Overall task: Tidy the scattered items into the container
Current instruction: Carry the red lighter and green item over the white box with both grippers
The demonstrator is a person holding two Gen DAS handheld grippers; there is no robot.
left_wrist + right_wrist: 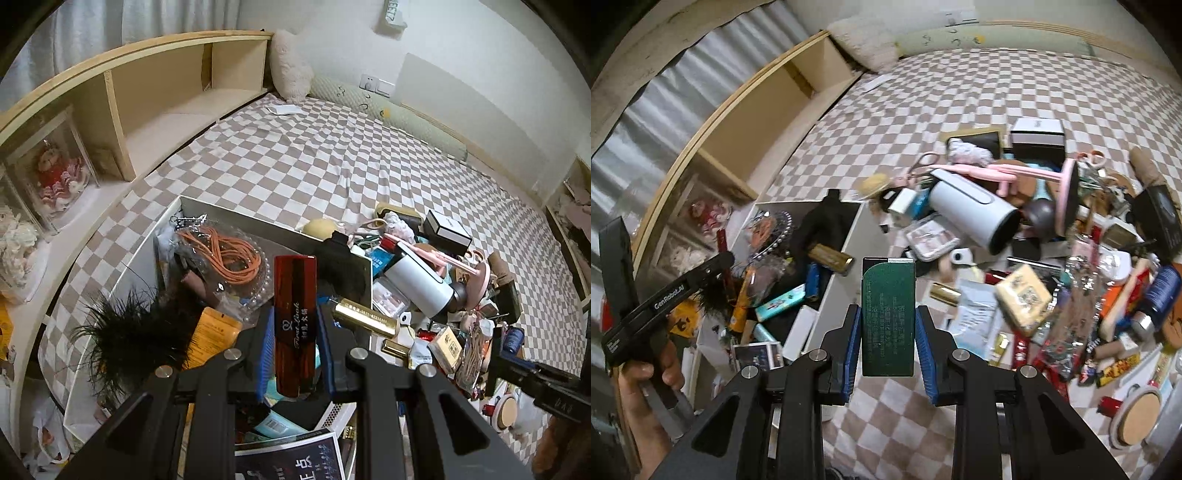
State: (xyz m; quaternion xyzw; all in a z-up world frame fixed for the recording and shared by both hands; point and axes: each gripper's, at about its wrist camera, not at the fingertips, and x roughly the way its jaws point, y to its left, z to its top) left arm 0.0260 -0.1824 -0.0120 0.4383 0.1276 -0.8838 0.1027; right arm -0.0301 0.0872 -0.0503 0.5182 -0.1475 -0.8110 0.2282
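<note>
My left gripper (295, 332) is shut on a dark red glossy box (295, 314) with gold lettering, held above the white container (122, 273), which holds orange cord (229, 254), a black feather piece (129, 332) and other items. My right gripper (888, 325) is shut on a dark green flat box (888, 314), held over the checkered bed just right of the container (849, 236). The left gripper also shows in the right wrist view (716, 266), over the container with the red box. The scattered pile (1034, 258) lies to the right.
The pile holds a white cylinder (975, 210), a pink stand (1067, 192), a black-and-white box (1038, 136), a gold bar (365, 317) and several small packs. A wooden shelf (166, 92) runs along the left. A pillow (291, 66) lies at the far end.
</note>
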